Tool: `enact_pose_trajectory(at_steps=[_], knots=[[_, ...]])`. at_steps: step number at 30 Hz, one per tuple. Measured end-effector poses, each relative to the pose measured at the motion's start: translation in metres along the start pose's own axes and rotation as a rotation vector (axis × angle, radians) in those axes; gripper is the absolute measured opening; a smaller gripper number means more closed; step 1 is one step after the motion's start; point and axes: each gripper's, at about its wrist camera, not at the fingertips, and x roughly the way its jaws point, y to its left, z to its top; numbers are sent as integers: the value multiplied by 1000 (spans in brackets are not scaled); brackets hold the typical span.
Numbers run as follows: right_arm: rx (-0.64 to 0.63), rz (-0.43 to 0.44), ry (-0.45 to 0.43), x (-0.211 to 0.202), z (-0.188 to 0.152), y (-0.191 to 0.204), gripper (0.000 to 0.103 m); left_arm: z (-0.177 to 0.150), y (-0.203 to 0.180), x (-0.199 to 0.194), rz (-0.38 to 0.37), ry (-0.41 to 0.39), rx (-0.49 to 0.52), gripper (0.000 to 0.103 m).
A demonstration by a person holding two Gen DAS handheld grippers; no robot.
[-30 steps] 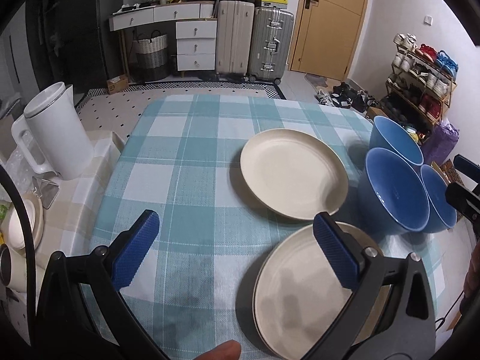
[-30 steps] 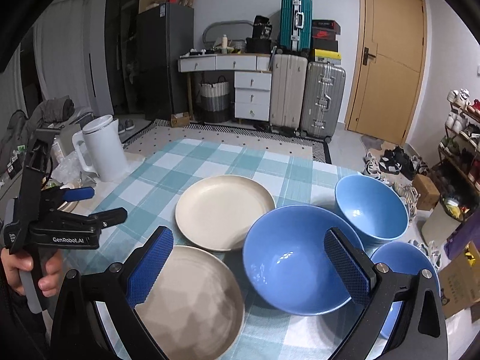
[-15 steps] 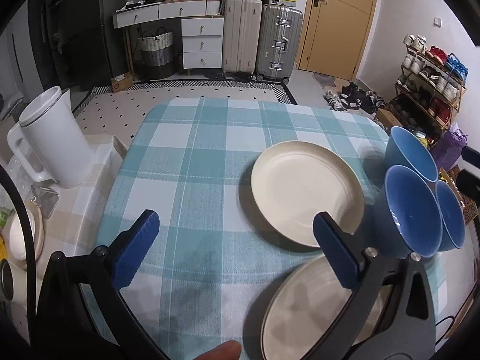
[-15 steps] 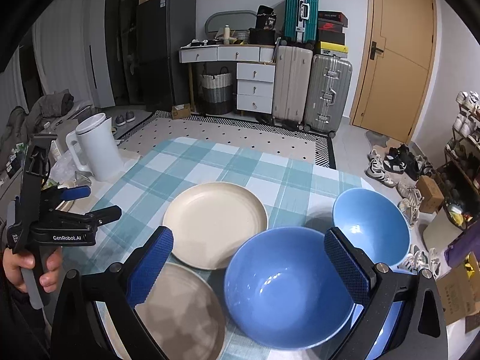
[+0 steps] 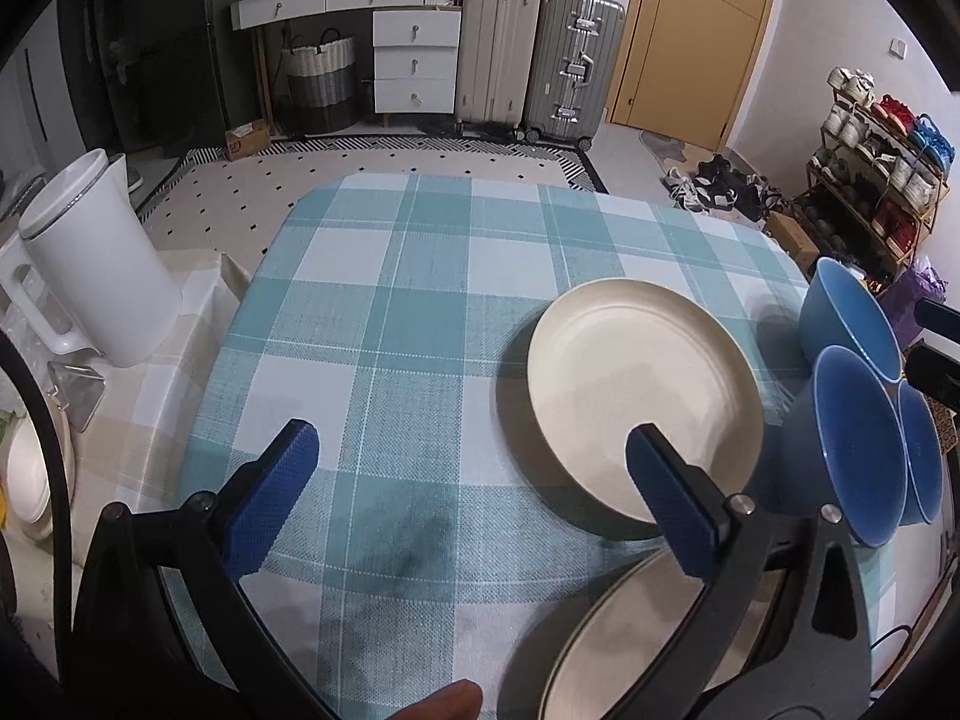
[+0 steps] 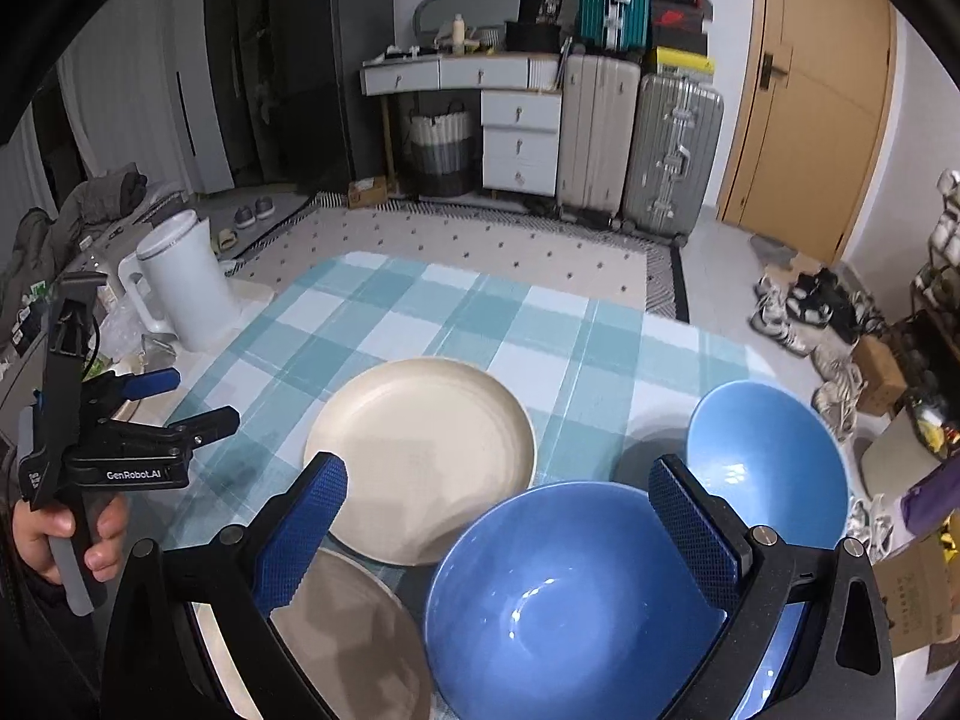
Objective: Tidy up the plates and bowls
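On the checked tablecloth [image 5: 420,312], cream plates [image 5: 642,384], blue bowls [image 6: 570,600], white kettle [image 5: 90,264] alongside; both hand-held grippers [image 5: 468,504] [image 6: 492,534] agape, empty.

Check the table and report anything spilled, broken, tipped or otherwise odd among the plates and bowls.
Nothing stands out. Both cream plates, the far plate and the near plate, lie flat on the checked tablecloth; the visible blue bowls, big and smaller, sit upright, empty, unchipped. No spills show.

Two plates on the table [image 5: 384,312], far plate [image 6: 420,456] behind near plate [image 6: 354,636], three bowls to their right, nearest bowl [image 6: 570,606] possibly touching its neighbour [image 6: 768,450], kettle [image 5: 90,264] off the left edge.
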Motion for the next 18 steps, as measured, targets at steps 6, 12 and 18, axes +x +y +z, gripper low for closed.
enact_pose_trajectory(at_steps=[6, 12, 18], knots=[[-11, 17, 59, 29, 9, -4, 102, 3, 1, 18, -10, 33, -9, 102], [-25, 24, 99, 49, 16, -7, 102, 6, -1, 36, -9, 59, -7, 102], [-42, 24, 145, 69, 21, -10, 100, 6, -5, 52, -32, 91, -4, 101]])
